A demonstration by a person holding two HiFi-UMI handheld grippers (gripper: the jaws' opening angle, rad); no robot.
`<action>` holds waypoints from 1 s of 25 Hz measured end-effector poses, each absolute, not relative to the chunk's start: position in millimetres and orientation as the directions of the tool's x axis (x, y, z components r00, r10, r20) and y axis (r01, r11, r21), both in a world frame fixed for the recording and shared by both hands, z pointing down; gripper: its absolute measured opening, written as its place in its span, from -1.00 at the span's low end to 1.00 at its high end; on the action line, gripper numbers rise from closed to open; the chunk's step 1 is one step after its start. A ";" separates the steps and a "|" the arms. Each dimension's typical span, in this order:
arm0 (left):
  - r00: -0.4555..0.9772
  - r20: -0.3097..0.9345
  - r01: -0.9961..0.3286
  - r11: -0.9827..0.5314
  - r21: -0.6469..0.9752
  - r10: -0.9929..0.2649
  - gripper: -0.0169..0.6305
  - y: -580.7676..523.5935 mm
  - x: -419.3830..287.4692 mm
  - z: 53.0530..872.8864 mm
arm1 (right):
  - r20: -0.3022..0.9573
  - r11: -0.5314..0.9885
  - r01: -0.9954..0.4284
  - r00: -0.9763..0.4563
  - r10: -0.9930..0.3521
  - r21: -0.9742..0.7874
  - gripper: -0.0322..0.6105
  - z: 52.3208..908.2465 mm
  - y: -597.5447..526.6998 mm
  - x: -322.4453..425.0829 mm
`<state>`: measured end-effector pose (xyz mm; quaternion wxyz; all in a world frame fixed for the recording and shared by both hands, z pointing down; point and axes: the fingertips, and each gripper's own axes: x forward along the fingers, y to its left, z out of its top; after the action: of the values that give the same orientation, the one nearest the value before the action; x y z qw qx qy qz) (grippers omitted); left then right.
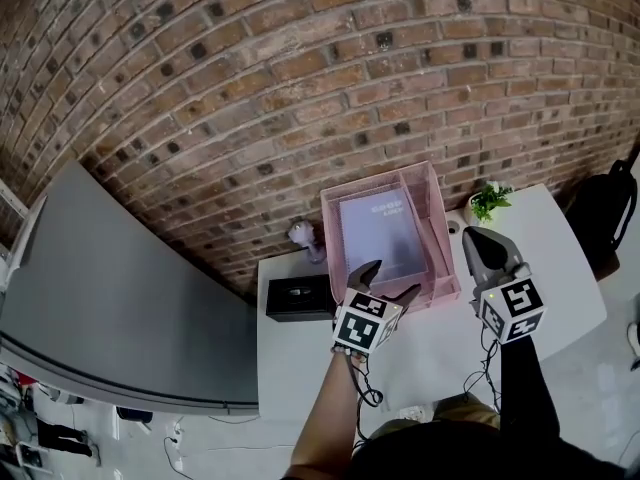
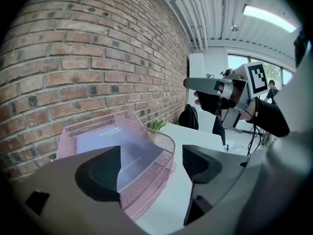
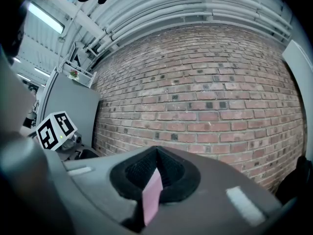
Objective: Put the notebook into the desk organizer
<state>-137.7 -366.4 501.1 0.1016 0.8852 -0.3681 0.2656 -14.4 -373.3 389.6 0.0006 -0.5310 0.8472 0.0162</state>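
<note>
A pale purple notebook (image 1: 378, 233) lies flat in the top tray of the pink mesh desk organizer (image 1: 440, 208), which stands on the white desk against the brick wall. My left gripper (image 1: 393, 280) hovers open at the organizer's front edge with nothing between its jaws. The left gripper view shows the notebook (image 2: 112, 143) and the organizer's mesh front (image 2: 146, 180) just beyond the left gripper (image 2: 151, 168). My right gripper (image 1: 474, 236) is held up to the right of the organizer, jaws shut and apparently empty. In its own view, the right gripper (image 3: 155, 153) shows only a pink sliver in the slit between its jaws.
A black box (image 1: 298, 298) sits on the desk left of the organizer, with a small pinkish object (image 1: 305, 233) behind it. A potted plant (image 1: 488, 200) stands at the back right. A black bag (image 1: 605, 213) is beyond the desk's right end, and a grey panel (image 1: 110, 288) is at left.
</note>
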 end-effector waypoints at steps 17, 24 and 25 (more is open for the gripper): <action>0.507 0.394 -0.815 -0.575 -0.072 -0.767 0.22 -352.8 -115.9 445.4 | -0.038 0.565 -0.825 -0.564 -0.825 -0.013 -0.90 388.1 -371.8 0.4; 0.403 0.268 -0.889 -0.444 -0.114 -0.875 0.22 -344.8 -108.6 417.8 | -0.079 0.635 -0.771 -0.631 -0.772 -0.044 -0.90 382.2 -365.1 15.3; 0.393 0.249 -0.895 -0.430 -0.117 -0.885 0.22 -342.3 -105.4 415.5 | -0.084 0.644 -0.763 -0.639 -0.764 -0.049 -0.90 382.0 -363.4 18.5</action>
<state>-105.4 -342.3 415.5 0.0183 0.8344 -0.5333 0.1378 18.5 -363.4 382.0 0.0487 -0.4218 0.9054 -0.0045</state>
